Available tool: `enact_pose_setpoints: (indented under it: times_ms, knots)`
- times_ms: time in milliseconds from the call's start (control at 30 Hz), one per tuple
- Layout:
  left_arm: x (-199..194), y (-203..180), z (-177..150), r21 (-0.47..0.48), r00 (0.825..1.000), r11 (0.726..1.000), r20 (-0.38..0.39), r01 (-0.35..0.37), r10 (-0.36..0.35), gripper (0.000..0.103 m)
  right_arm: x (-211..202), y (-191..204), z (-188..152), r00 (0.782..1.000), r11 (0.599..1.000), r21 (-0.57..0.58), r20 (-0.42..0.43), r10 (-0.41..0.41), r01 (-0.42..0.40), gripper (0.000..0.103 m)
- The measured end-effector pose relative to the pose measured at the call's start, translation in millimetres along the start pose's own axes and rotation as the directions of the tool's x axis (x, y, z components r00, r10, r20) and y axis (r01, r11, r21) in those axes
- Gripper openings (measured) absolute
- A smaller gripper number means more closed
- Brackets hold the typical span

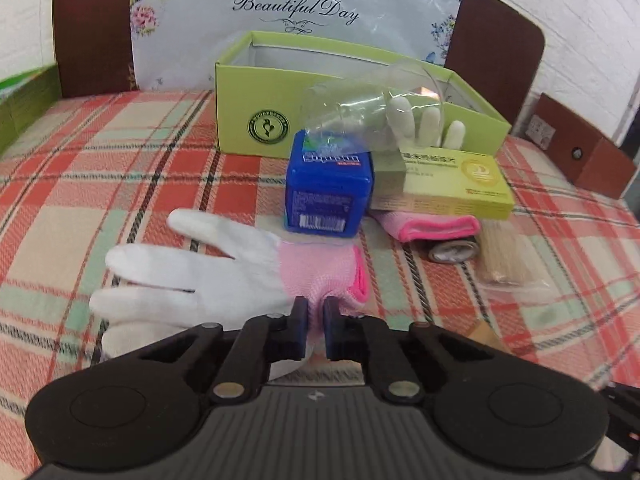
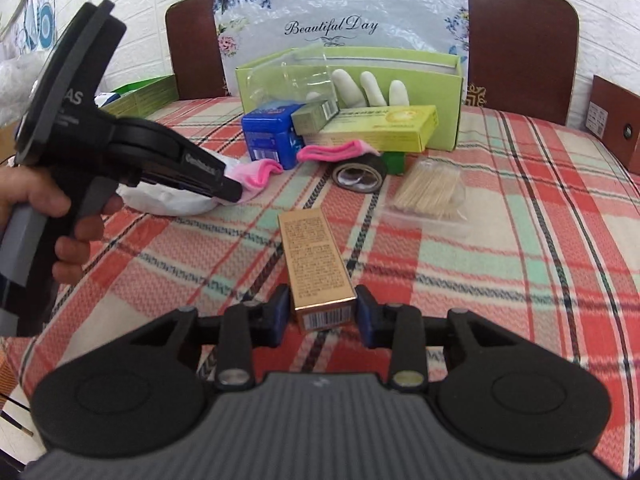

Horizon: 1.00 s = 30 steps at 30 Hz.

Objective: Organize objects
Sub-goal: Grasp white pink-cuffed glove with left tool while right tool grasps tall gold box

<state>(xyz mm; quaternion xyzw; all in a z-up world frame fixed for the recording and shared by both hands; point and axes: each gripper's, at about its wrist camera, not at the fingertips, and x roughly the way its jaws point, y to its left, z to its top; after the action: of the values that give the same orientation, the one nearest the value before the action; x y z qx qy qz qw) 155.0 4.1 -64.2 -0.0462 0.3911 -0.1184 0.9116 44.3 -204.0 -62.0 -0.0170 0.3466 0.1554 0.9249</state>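
Observation:
A white and pink glove (image 1: 208,272) lies flat on the plaid cloth. My left gripper (image 1: 316,322) is shut on its pink cuff; it also shows in the right wrist view (image 2: 234,192), its tips at the glove (image 2: 176,196). My right gripper (image 2: 322,308) is open, its pads on either side of the near end of a gold carton (image 2: 314,264) without clamping it. Behind stands an open green box (image 1: 280,120), also in the right wrist view (image 2: 448,92). A blue tub (image 1: 328,196), a yellow-green carton (image 1: 448,188) and a second glove (image 1: 432,228) lie before it.
A clear plastic cup (image 1: 368,104) rests on the pile, with white glove fingers (image 2: 368,88) poking up behind. A tape roll (image 2: 360,172), a small green block (image 2: 396,162) and a bag of toothpicks (image 2: 432,192) lie mid-cloth. A floral bag and wooden headboard (image 2: 520,40) stand behind.

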Motion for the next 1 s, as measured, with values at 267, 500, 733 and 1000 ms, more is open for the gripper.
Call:
enact_pose_setpoints:
  times_ms: [267,500,733,1000]
  knots:
    - [-79.7,43.2,-62.3,-0.068,0.999,0.997,-0.039,-0.026,0.023,0.017,-7.2,16.1,-2.9,0.999,0.998,-0.044,-0.008,0.043,-0.043,0.033]
    - [-85.0,70.9,-60.3,-0.334,0.992,0.934,-0.046,-0.125,0.116,0.080,-8.7,26.5,-0.3,0.999,0.999,-0.022,0.015,0.050,-0.050,0.051]
    - [-45.1,48.7,-36.0,-0.246,0.987,0.956,-0.020,-0.160,0.160,0.090,-14.2,26.0,-0.8,0.999,0.999,-0.033,0.028,0.021,-0.020,0.060]
    - [-26.3,16.4,-31.8,0.025,0.992,0.992,0.023,-0.123,0.122,0.053,-8.1,26.6,4.2,1.000,0.999,-0.038,0.018,0.011,-0.010,0.060]
